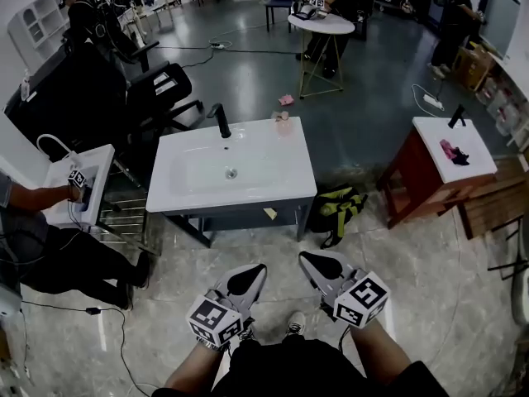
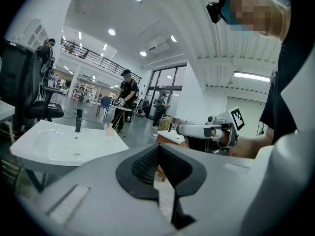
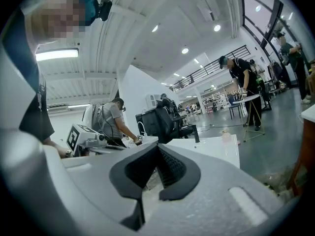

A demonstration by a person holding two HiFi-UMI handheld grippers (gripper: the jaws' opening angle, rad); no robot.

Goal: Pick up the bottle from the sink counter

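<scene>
A small pale pink bottle (image 1: 283, 117) stands on the far right corner of the white sink counter (image 1: 273, 180), to the right of the black faucet (image 1: 221, 121). Both grippers hang low near my body, well short of the counter. My left gripper (image 1: 253, 276) and right gripper (image 1: 312, 263) are shut with nothing in them. In the left gripper view the shut left gripper (image 2: 158, 154) has the counter (image 2: 54, 146) and bottle (image 2: 109, 130) off to its left. In the right gripper view the shut right gripper (image 3: 156, 154) points past the bottle (image 3: 226, 136).
A green and black bag (image 1: 339, 209) lies on the floor by the counter's right front. A brown cabinet with a white top (image 1: 475, 165) stands to the right. A seated person works at a small sink (image 1: 103, 160) on the left. Black chairs (image 1: 157, 89) stand behind.
</scene>
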